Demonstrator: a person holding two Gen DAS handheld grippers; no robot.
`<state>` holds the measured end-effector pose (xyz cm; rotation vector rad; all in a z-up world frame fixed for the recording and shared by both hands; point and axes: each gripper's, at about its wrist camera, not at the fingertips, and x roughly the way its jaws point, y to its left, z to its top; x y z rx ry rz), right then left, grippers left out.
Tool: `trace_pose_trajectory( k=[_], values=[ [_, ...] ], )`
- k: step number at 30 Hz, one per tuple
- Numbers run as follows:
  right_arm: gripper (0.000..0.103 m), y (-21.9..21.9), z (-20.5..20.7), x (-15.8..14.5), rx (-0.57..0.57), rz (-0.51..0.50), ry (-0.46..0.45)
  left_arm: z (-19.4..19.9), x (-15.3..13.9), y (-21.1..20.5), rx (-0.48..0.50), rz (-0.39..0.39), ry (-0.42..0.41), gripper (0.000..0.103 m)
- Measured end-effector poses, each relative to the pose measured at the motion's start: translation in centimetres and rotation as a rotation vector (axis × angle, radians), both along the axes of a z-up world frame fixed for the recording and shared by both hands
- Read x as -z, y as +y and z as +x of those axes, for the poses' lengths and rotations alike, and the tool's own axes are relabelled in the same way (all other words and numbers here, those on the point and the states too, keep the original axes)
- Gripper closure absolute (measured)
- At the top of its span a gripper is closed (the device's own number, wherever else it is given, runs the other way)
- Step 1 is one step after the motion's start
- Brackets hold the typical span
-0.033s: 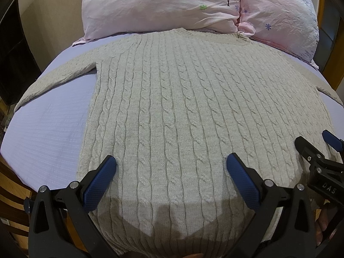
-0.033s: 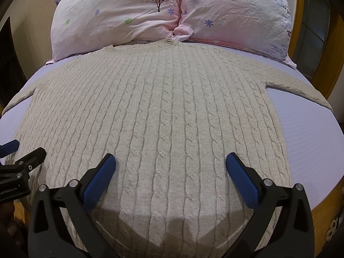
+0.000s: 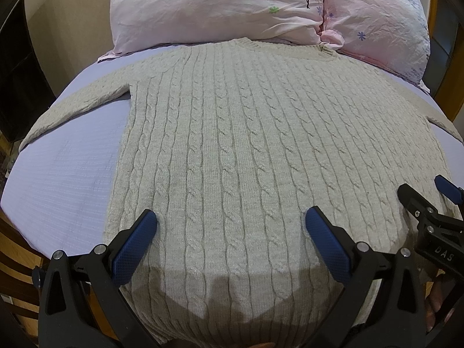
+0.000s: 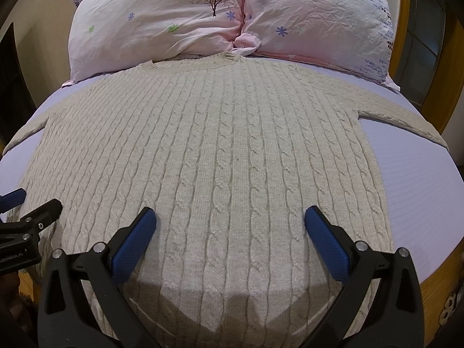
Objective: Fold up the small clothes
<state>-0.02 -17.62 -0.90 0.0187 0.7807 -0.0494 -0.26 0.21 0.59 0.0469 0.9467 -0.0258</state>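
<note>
Your cream cable-knit sweater [image 3: 246,150] lies spread flat on the pale lilac bedsheet [image 3: 66,179], neck towards the two pink floral pillows [image 3: 220,11] at the head of the bed, hem nearest you. One sleeve [image 3: 78,107] runs out to the left edge of the mattress, the other [image 4: 403,120] out to the right. The body shows no fold or crease, so by my reading the folding has not begun.

Nothing has changed: the frames from this same instant show the same layout, with both tools parked over the hem and the knit undisturbed. That means you have no progress to protect and no slack to correct.

Your left gripper [image 3: 229,227] hovers above the lower left part of the sweater with its blue pads spread wide and nothing between them. Your right gripper [image 4: 229,227] sits the same way over the lower right part, jaws wide and empty. Each tool shows at the edge of the other's view, so they are near one another, side by side. Whether either pad is actually touching the knit I cannot tell through the fisheye; they look just above it.

A sensible first move would be to send one gripper out to a sleeve and bring it across the body. The knit looks thick and soft, so expect it to sag and stretch if you pinch only a thin edge.
</note>
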Motion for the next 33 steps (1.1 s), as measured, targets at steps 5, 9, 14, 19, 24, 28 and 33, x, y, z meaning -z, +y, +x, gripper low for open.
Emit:
trace_pose_trajectory(
  k=[5, 9, 14, 19, 24, 28, 33],
  values=[
    [0.002, 0.1, 0.0, 0.0, 0.001, 0.0, -0.003, 0.1, 0.0, -0.1, -0.002, 0.002, 0.0, 0.001],
    [0.002, 0.1, 0.0, 0.0, -0.001, -0.001, -0.012, 0.0, 0.1, -0.2, -0.004, 0.003, -0.004, 0.001],
    [0.002, 0.1, -0.2, 0.1, -0.004, -0.002, -0.014, 0.0, 0.1, -0.2, -0.003, 0.002, -0.007, 0.001],
    [0.002, -0.4, -0.5, 0.0, -0.068, 0.008, -0.033, -0.3, 0.2, 0.0, 0.005, 0.0, -0.025, 0.001],
    [0.002, -10.2, -1.1, -4.0, 0.106, 0.192, -0.163, -0.5, 0.2, 0.4, 0.033, -0.011, -0.048, 0.001],
    [0.002, -23.1, 0.7, -5.8, 0.367, 0.383, -0.17, -0.3, -0.4, 1.6, 0.059, -0.074, -0.069, 0.001],
    [0.026, -36.5, 5.0, -4.8, 0.632, 0.512, -0.107, 0.9, -2.3, 5.2, 0.016, -0.194, -0.186, 0.001]
  ],
)
